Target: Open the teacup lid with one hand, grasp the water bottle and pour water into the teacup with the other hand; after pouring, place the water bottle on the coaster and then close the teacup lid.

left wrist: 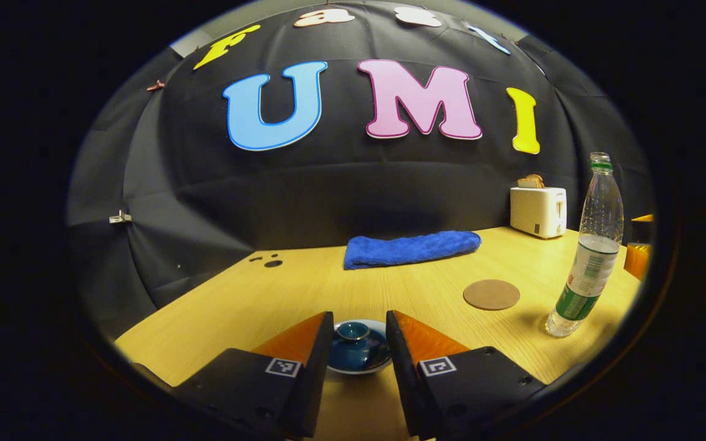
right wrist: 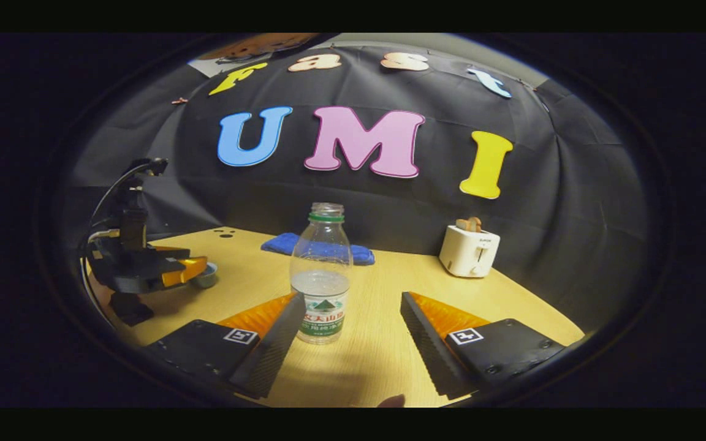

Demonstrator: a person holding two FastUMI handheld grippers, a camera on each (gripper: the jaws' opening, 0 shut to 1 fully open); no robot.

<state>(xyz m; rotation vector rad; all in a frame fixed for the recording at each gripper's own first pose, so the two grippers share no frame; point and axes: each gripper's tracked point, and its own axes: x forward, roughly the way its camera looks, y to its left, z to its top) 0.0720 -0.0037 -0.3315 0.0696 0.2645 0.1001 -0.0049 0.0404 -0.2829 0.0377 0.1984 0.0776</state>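
Demo booth: black cloth wall [left wrist: 341, 190], wood table [left wrist: 390, 288], toaster [left wrist: 538, 211].

A pale wood-grain table [left wrist: 328, 294] with a smooth, faintly shiny top carries a clear, ribbed plastic bottle [left wrist: 589, 257] with a glossy paper-like label. The blue cloth [left wrist: 411, 248] looks plush and matt, the round coaster [left wrist: 491, 294] matt and cork-like, the teacup [left wrist: 356, 347] glossy glazed ceramic, the toaster [left wrist: 538, 211] smooth white plastic.
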